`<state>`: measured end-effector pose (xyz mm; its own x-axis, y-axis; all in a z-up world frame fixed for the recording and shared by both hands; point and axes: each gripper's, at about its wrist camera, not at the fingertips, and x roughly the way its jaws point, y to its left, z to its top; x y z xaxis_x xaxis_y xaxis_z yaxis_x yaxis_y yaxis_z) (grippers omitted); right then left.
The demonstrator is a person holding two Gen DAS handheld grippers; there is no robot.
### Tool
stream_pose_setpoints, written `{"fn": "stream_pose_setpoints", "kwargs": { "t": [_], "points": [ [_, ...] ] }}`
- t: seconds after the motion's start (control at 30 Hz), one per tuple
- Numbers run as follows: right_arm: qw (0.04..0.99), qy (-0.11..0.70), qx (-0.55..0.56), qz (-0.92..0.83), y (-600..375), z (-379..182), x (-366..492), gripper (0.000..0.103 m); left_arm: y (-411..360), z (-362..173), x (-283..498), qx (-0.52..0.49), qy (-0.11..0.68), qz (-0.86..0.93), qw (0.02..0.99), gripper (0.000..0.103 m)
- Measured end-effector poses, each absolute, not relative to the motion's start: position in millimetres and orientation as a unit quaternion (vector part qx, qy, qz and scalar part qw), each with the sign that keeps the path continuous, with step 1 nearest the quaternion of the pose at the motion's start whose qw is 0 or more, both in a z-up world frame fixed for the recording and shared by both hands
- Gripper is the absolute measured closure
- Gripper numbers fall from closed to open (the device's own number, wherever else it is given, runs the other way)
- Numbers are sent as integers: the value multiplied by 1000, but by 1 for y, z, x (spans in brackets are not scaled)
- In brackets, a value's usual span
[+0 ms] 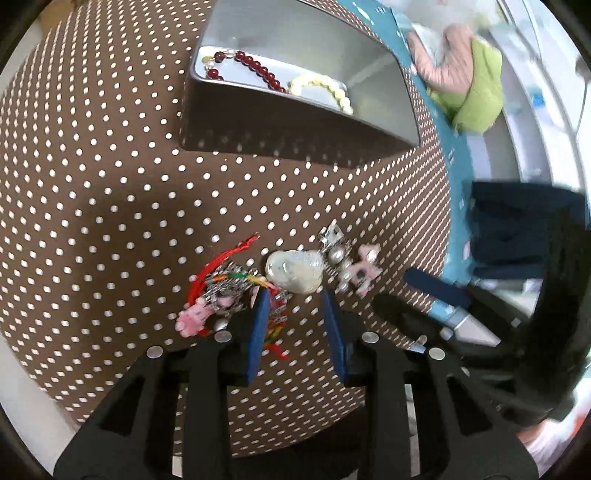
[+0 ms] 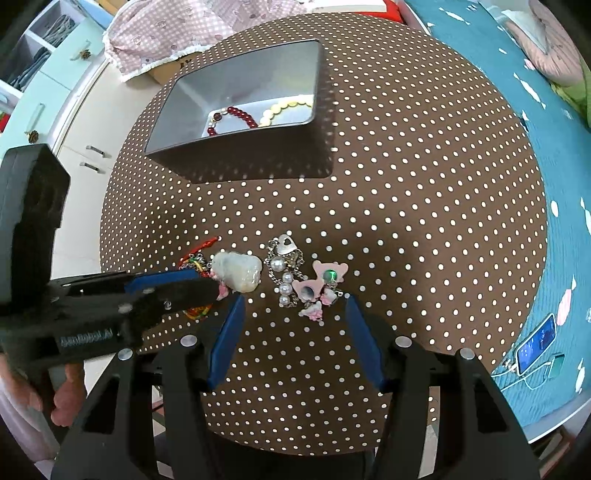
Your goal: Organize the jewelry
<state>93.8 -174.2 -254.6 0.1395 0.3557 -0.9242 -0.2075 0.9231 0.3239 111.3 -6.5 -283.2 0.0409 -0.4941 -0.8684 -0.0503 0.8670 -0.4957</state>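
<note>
While you hover over the surface [image 2: 406, 155]:
Left hand-held gripper [image 1: 295, 314]: partly parted, nothing pinched, white stone [image 1: 295, 271] at 12 o'clock.
Right hand-held gripper [image 2: 293, 314]: wide, empty.
Tin [image 2: 236, 144]: beads inside.

We see a round table [image 2: 424, 177] covered in brown cloth with white polka dots. To its right lies a teal bedspread [image 2: 517, 92] patterned with small white and pink shapes, with a pink and green quilted bundle [image 2: 557, 59] at its far end and a lit phone [image 2: 537, 341] on a white cable. At the upper left stand pale cabinets [image 2: 79, 140] with metal handles, a mint-green shelf unit [image 2: 44, 51], and a pink gingham cover [image 2: 166, 33] with a frilled edge. Daylight is soft and even.
</note>
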Motion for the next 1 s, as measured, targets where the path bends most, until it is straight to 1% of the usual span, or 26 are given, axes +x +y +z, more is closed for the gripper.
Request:
{"fn": "stream_pose_setpoints", "kwargs": {
  "t": [0.17,0.23,0.3,0.4,0.5,0.6,0.7,0.77,0.87,0.93,1.0],
  "points": [
    [752,630,63,184,-182,-257,93,49,2,-286,131,-234,682,-131,680,73],
    [752,630,63,184,-187,-256,89,49,13,-292,142,-259,688,-123,666,74],
    [751,631,64,183,-189,-257,89,49,20,-298,144,-281,698,-107,650,90],
    [751,631,65,184,-191,-257,88,49,31,-308,141,-305,702,-96,637,100],
    [750,631,66,188,-190,-256,89,49,42,-308,140,-319,702,-86,631,103],
    [748,632,65,193,-183,-256,93,49,53,-305,138,-335,693,-90,632,103],
    [746,633,60,198,-178,-255,95,49,60,-308,136,-335,701,-76,625,102],
    [745,633,56,202,-175,-255,96,49,72,-315,136,-353,706,-61,611,101],
    [745,632,53,205,-170,-254,97,49,83,-322,133,-378,706,-47,597,92],
    [745,633,54,204,-171,-255,99,49,92,-326,132,-402,698,-47,591,89],
    [745,633,56,203,-173,-255,100,49,100,-329,133,-427,689,-42,584,72]
  ]
}}
